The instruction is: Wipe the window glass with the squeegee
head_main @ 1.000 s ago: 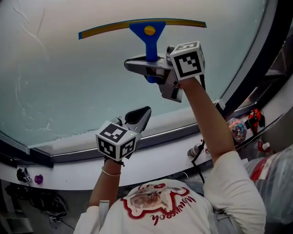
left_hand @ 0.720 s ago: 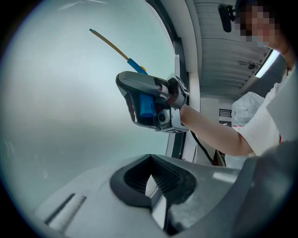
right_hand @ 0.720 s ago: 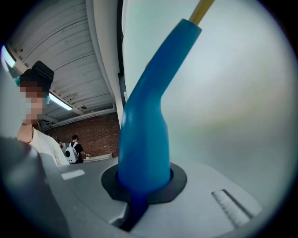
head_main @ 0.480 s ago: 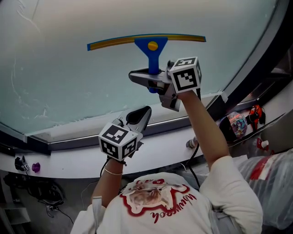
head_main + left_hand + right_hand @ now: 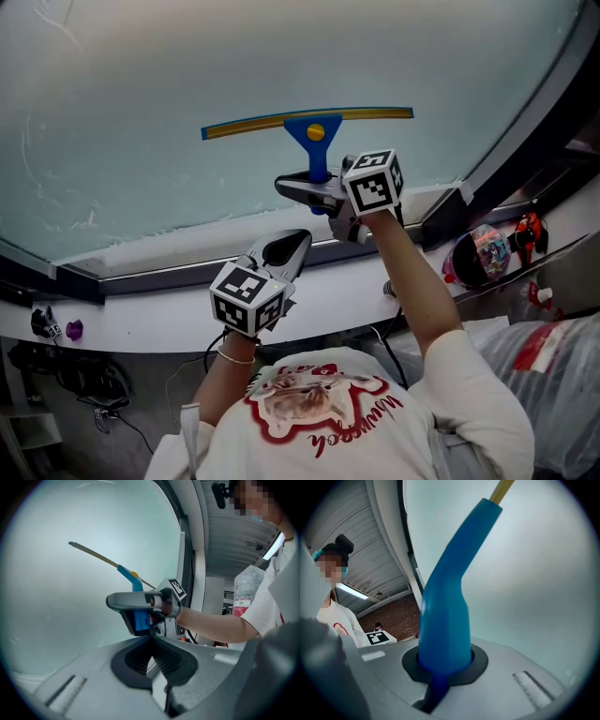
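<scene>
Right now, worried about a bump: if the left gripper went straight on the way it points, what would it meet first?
Most likely the right gripper, its jaws clamped on the squeegee handle. Depth is hard to judge; the window glass lies beyond.

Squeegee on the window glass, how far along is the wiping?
Done: the window glass above the blade looks smooth. In hand: the right gripper is shut on the squeegee, its blade flat against the glass, low down. Left: white residue along the bottom edge and streaks at the far left. The left gripper is shut and empty, below the glass.
</scene>
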Available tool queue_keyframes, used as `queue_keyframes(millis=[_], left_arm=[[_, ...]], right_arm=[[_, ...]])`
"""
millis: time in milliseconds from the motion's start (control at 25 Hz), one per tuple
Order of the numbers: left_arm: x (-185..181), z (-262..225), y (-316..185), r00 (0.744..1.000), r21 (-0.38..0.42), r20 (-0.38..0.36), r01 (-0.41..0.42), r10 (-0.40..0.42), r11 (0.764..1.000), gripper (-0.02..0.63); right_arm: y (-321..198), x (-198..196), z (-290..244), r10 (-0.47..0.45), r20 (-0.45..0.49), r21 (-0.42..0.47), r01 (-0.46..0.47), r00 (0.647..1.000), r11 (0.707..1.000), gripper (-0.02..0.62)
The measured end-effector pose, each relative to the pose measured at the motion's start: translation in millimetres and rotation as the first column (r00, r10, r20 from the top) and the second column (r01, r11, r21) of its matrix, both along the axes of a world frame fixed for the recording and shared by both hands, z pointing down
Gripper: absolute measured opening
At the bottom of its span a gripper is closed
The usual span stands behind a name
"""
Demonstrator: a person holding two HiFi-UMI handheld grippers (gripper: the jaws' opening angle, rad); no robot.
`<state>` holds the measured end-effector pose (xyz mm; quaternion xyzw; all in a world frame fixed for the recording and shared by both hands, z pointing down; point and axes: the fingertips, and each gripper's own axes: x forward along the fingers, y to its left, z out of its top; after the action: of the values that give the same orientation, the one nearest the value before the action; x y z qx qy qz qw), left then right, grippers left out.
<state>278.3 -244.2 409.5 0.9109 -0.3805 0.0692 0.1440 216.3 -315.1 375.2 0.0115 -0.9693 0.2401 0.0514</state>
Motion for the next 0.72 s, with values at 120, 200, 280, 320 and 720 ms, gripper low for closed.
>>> queue_keyframes(millis=[120, 200, 280, 320, 720], left_arm=[[-2, 6, 2, 1.000, -0.013, 0.002, 0.011, -0.011, 1.000, 0.000], [-2, 11, 4, 1.000, -0.024, 0.005, 0.008, -0.008, 1.000, 0.000], [-1, 18, 9, 1.000, -0.034, 0.007, 0.000, 0.001, 0.999, 0.000], [0, 21, 11, 1.000, -0.036, 0.008, -0.003, 0.004, 0.999, 0.000], [-1, 27, 17, 1.000, -0.046, 0.014, 0.009, -0.008, 0.999, 0.000]], right_arm=[[3, 0, 22, -0.006, -0.007, -0.036, 0.006, 1.000, 0.999, 0.028], [6, 1, 35, -0.008, -0.009, -0.064, 0.007, 1.000, 0.998, 0.028], [8, 2, 50, -0.008, -0.020, -0.087, 0.006, 1.000, 0.996, 0.028], [9, 3, 57, -0.007, -0.025, -0.098, 0.005, 1.000, 0.995, 0.028], [18, 5, 112, -0.012, -0.031, -0.214, 0.005, 0.999, 0.977, 0.028]])
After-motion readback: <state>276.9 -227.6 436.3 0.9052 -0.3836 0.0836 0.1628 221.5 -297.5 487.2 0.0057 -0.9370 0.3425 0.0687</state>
